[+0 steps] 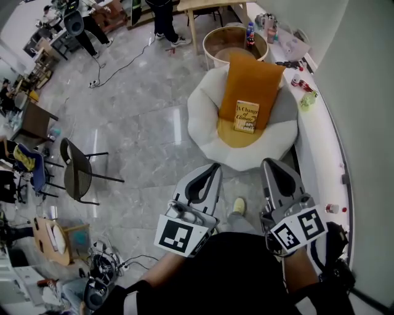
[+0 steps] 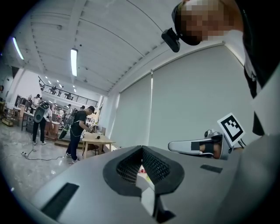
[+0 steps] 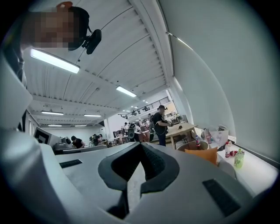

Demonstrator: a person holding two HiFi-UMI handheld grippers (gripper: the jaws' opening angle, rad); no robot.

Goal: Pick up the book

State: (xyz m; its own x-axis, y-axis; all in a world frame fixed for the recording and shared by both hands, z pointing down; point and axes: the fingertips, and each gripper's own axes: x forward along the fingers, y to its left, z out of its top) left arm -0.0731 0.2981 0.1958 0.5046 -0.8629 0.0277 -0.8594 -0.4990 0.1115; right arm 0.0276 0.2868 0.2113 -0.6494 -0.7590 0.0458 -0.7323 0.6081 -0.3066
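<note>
The book (image 1: pixel 247 116), yellow with dark print on its cover, leans upright against an orange cushion (image 1: pixel 250 86) on a round white chair (image 1: pixel 206 117) in the head view. My left gripper (image 1: pixel 215 165) and right gripper (image 1: pixel 266 162) are side by side just short of the chair's near edge, both pointing toward it. Each one's jaws are shut with nothing between them, as the left gripper view (image 2: pixel 142 148) and the right gripper view (image 3: pixel 140 144) also show. The book does not show in either gripper view; only the cushion's top (image 3: pixel 202 154) does.
A black chair (image 1: pixel 77 169) stands on the glossy floor to the left. Behind the white chair are a round wooden tub (image 1: pixel 217 38) and a wooden table (image 1: pixel 206 5). A white ledge (image 1: pixel 320 132) with bottles runs along the right wall. People stand in the background.
</note>
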